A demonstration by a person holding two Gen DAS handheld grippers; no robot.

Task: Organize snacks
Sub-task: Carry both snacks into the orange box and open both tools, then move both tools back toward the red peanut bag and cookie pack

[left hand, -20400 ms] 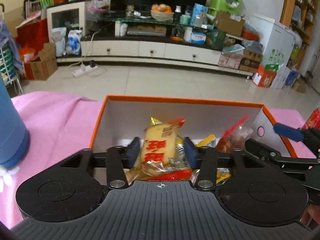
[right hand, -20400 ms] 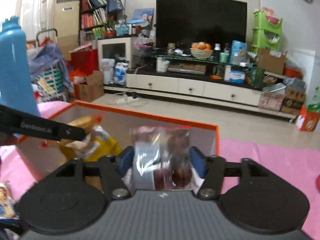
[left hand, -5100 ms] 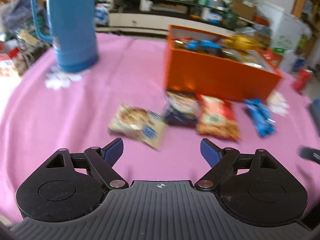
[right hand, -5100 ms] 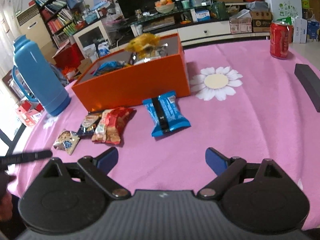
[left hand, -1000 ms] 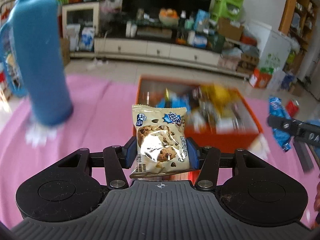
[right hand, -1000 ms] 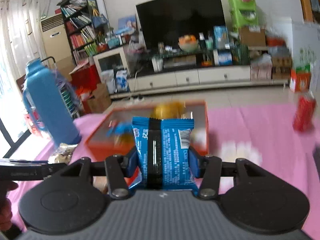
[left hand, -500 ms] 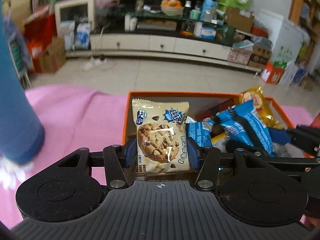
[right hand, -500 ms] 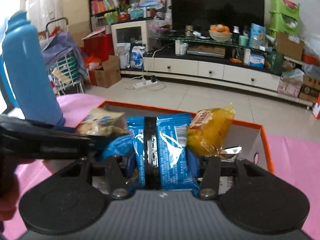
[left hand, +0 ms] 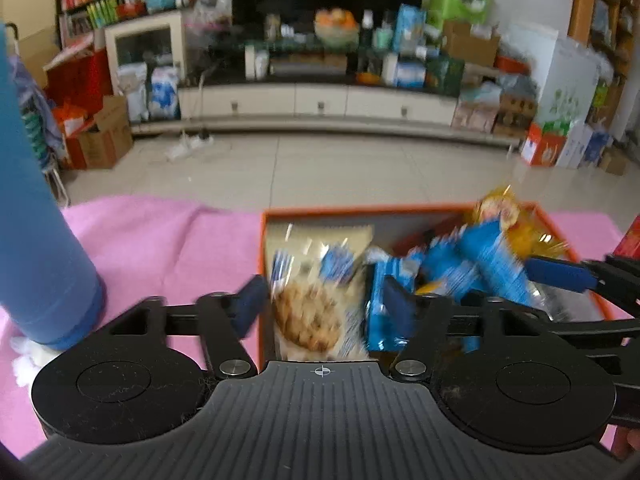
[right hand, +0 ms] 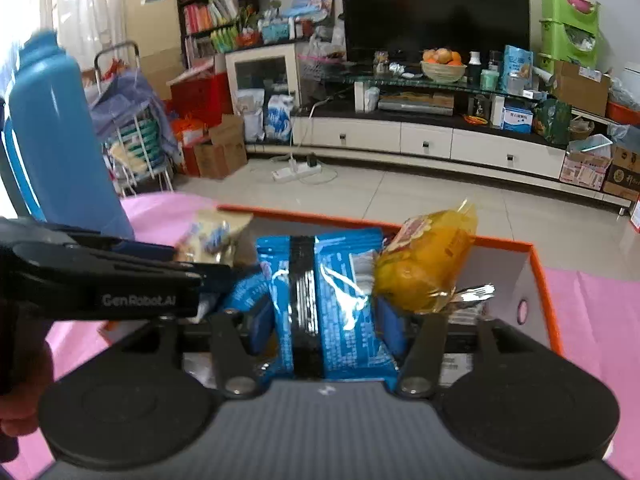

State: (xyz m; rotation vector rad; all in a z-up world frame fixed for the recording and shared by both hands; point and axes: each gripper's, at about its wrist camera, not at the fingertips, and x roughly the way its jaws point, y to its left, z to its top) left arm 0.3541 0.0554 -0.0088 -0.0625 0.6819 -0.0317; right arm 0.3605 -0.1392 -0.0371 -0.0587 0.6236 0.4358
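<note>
**Two snack packets let go over the orange box**

We see the cookie packet (left hand: 316,300) standing upright, long axis vertical, blurred, over the left end of the orange box (left hand: 262,280). Our left gripper (left hand: 320,304) is opening, its pads clear of the packet between them. Our right gripper (right hand: 326,330) is opening too; the blue wafer packet (right hand: 332,308) stands upright between its jaws, beside a yellow snack bag (right hand: 424,268) in the box.
</note>
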